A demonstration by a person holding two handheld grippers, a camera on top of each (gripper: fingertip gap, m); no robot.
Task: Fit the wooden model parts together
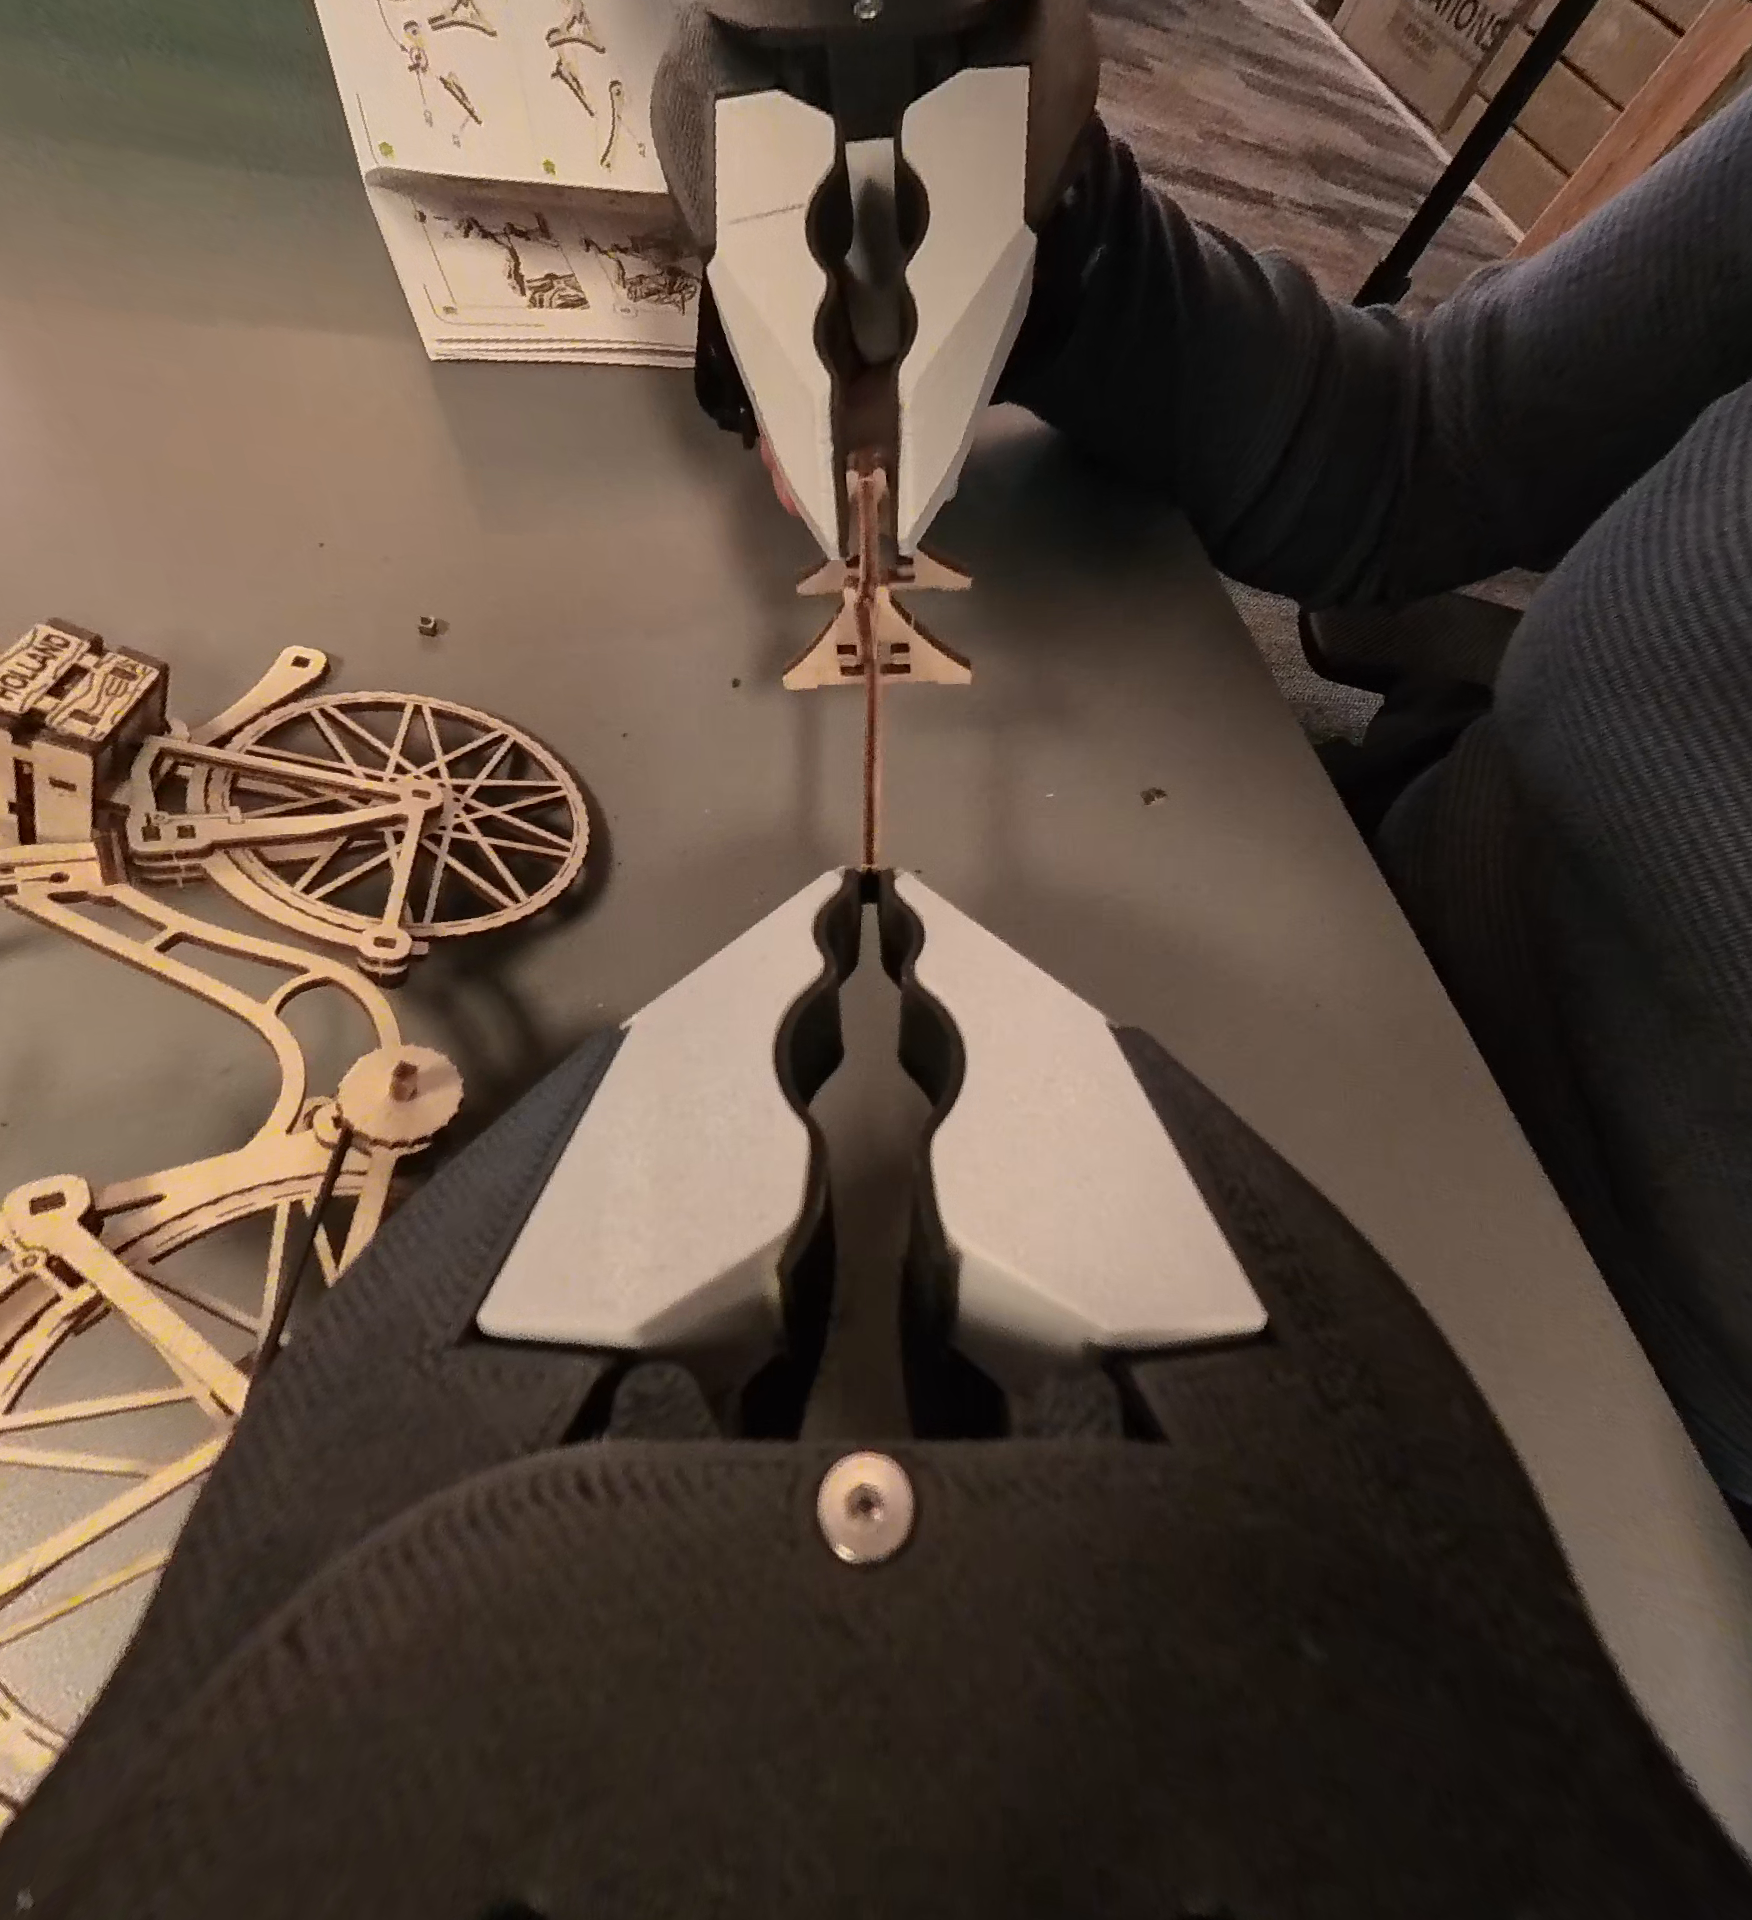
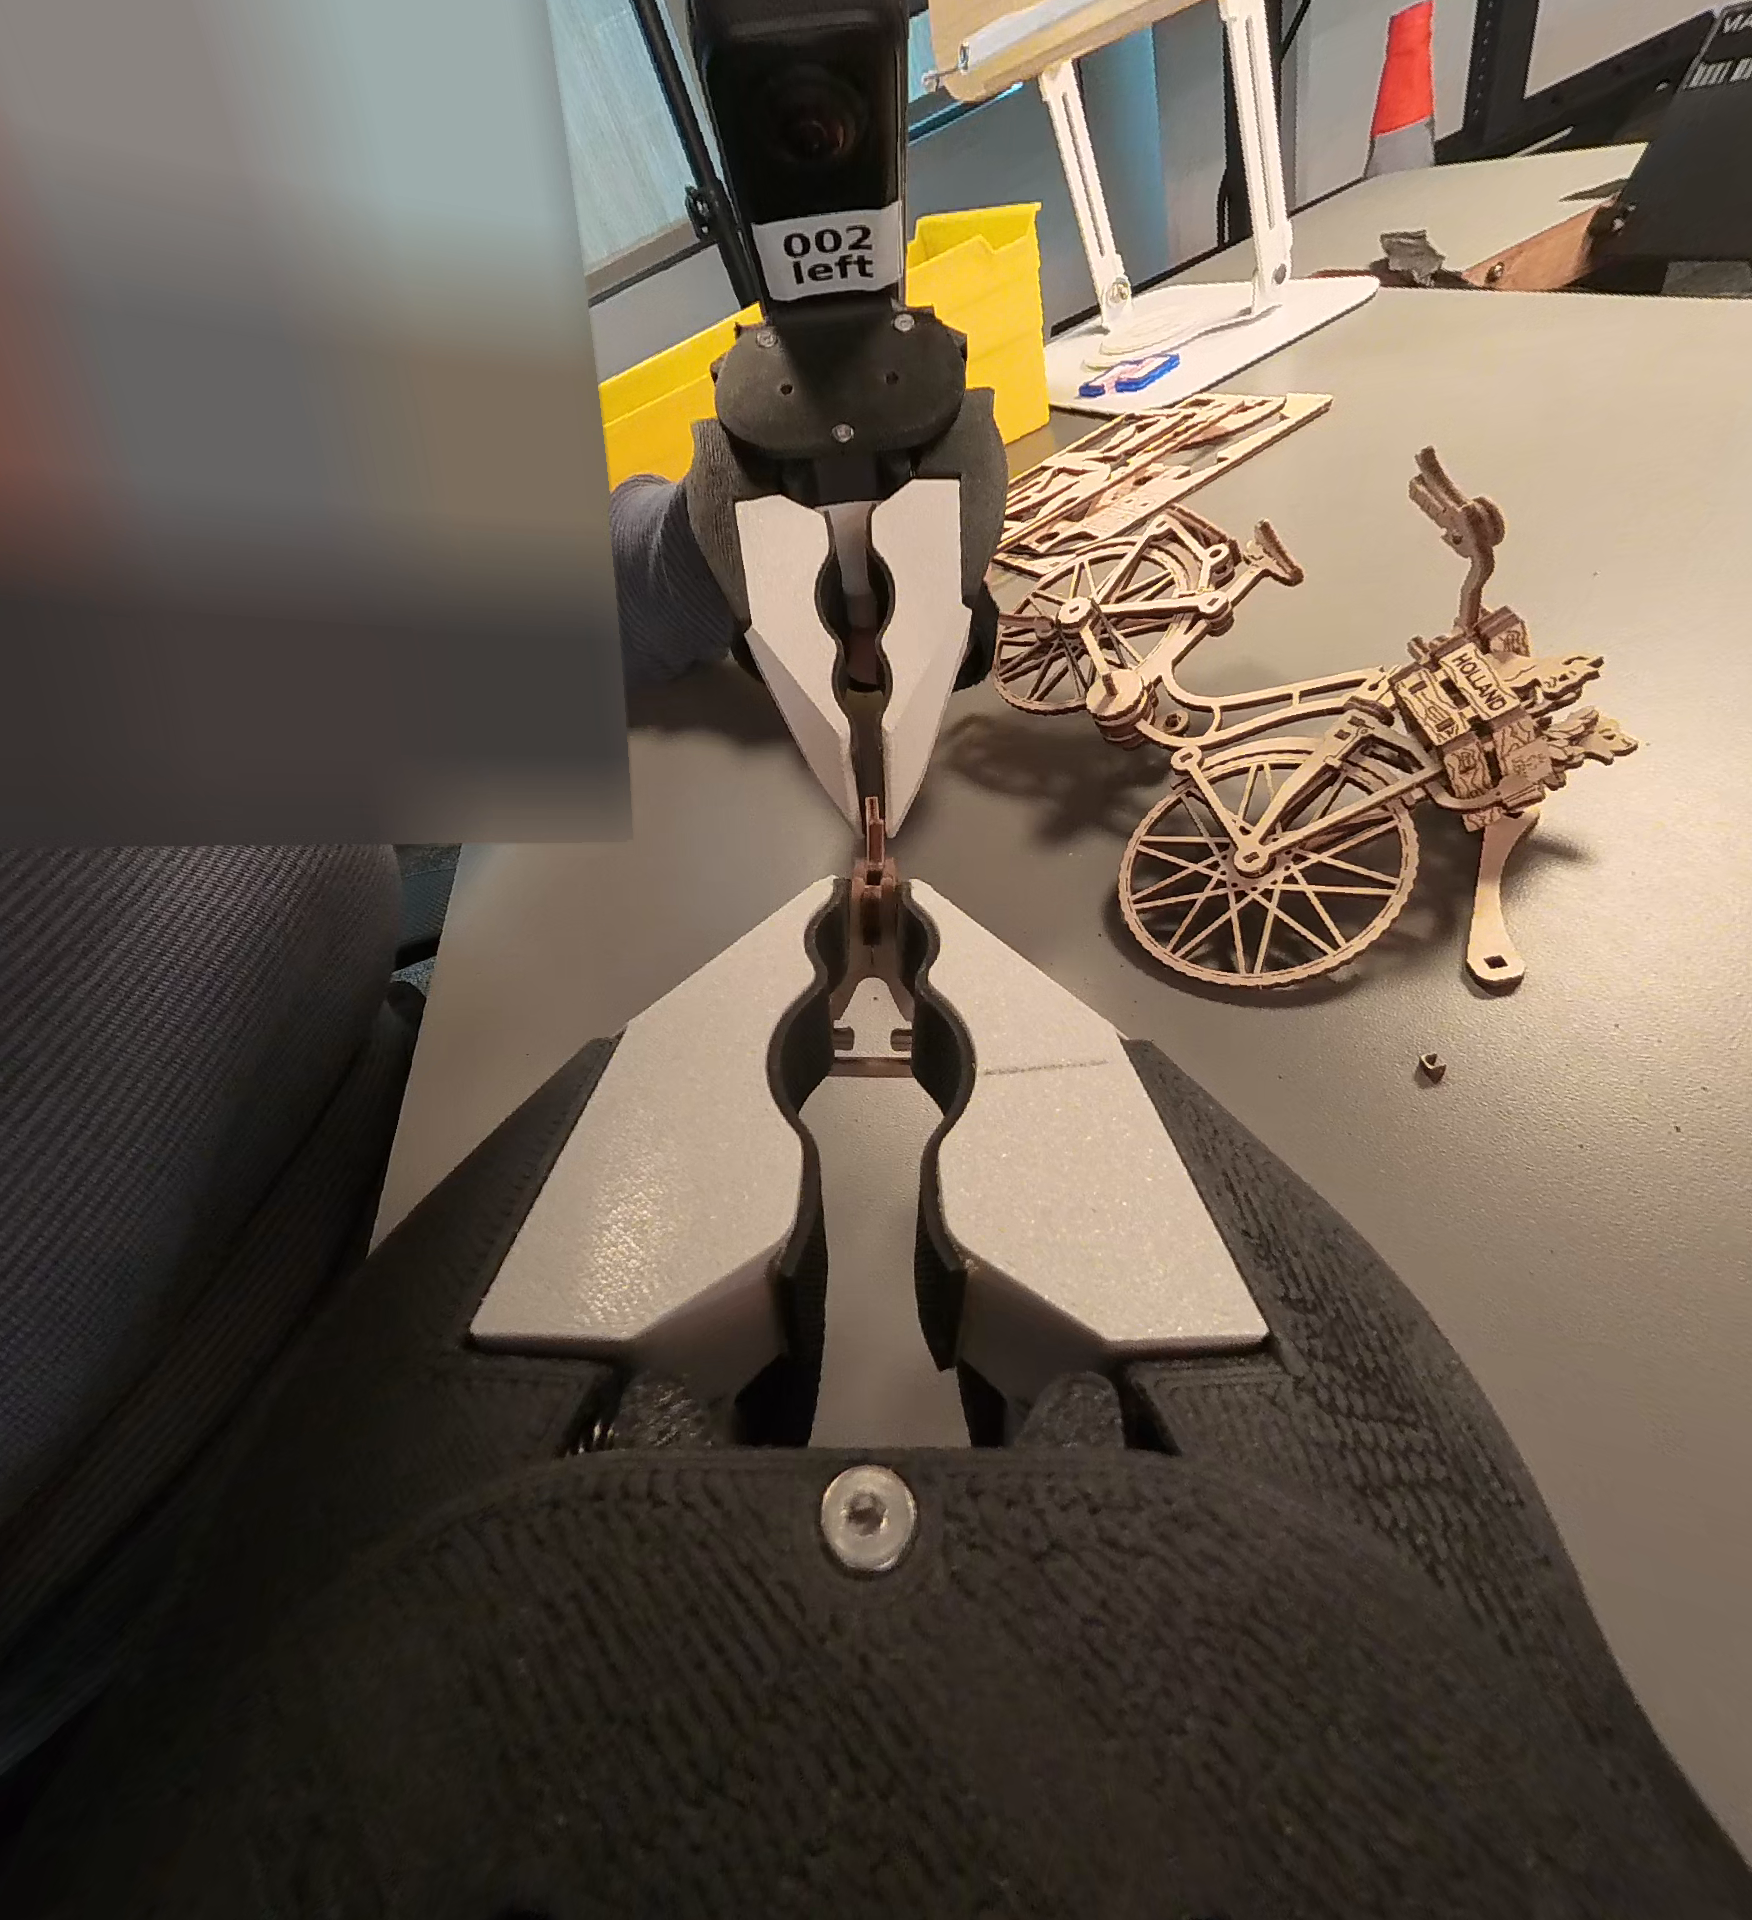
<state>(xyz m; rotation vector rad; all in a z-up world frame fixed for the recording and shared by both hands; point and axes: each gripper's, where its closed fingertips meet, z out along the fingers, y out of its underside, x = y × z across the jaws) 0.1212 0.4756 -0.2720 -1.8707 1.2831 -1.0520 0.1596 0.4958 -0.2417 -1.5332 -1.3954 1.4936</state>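
Note:
In the left wrist view my left gripper (image 1: 870, 881) is shut on a thin wooden strip (image 1: 868, 769) seen edge-on. The strip runs forward into a wooden part with triangular feet (image 1: 877, 649). My right gripper (image 1: 864, 551) faces it from the far side and is shut on that part. In the right wrist view my right gripper (image 2: 872, 888) clamps the footed part (image 2: 872, 1023) between its fingers. My left gripper (image 2: 872, 816) is tip to tip with it, shut on the strip's end. Both pieces are held above the grey table (image 1: 1059, 790). The joint itself is mostly hidden by the fingertips.
A wooden bicycle model (image 1: 332, 831) lies on its side on the table; it also shows in the right wrist view (image 2: 1267, 779). An instruction booklet (image 1: 539, 208), a yellow bin (image 2: 976, 312), a white stand (image 2: 1215, 291) and wooden part sheets (image 2: 1163, 447) sit farther back. The table edge (image 1: 1371, 831) and a person's sleeve (image 1: 1371, 416) are close. My right fingertips sit around 6 cm from my left ones.

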